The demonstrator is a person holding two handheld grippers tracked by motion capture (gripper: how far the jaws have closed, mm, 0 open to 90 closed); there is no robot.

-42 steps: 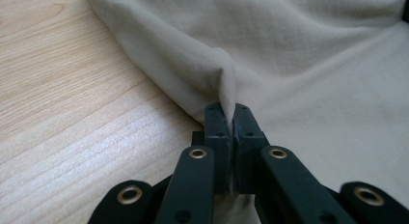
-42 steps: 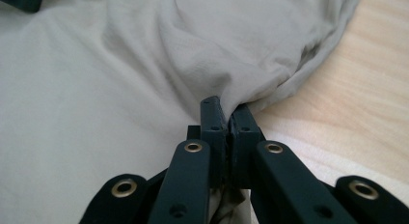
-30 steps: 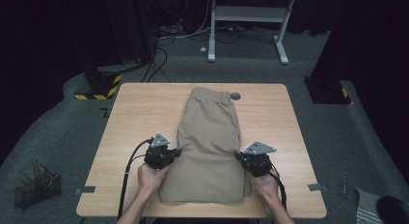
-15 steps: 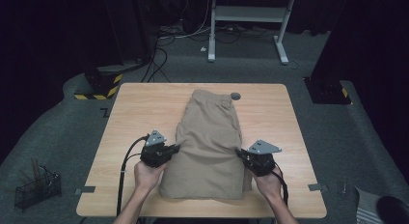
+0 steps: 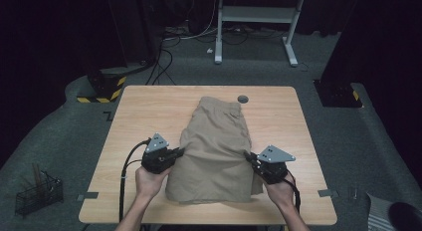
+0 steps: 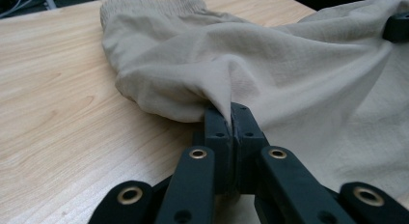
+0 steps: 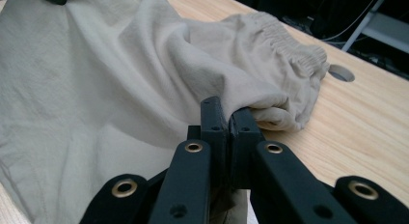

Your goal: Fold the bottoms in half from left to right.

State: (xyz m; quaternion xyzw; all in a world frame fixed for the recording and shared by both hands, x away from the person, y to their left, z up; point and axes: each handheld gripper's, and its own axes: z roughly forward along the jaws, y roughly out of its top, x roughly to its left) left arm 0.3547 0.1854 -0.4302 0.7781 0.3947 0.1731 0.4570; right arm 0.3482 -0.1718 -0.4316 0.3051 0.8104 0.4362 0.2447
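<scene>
in the left gripper view we see the left gripper (image 6: 231, 119) rising from the bottom edge, its two black jaws pressed together with a pinch of tan cloth caught between their tips. the cloth belongs to a pair of khaki shorts (image 6: 299, 74), which spreads away to the right and toward the top. from the pinch, a taut fold climbs out of the jaws, and the fabric just to its left bulges in a rounded lump that hangs a little above the wooden table (image 6: 62, 122). the ribbed elastic waistband (image 6: 144, 3) lies at the top. the other gripper (image 6: 398, 27), dark, sits at the right edge against the cloth.
</scene>
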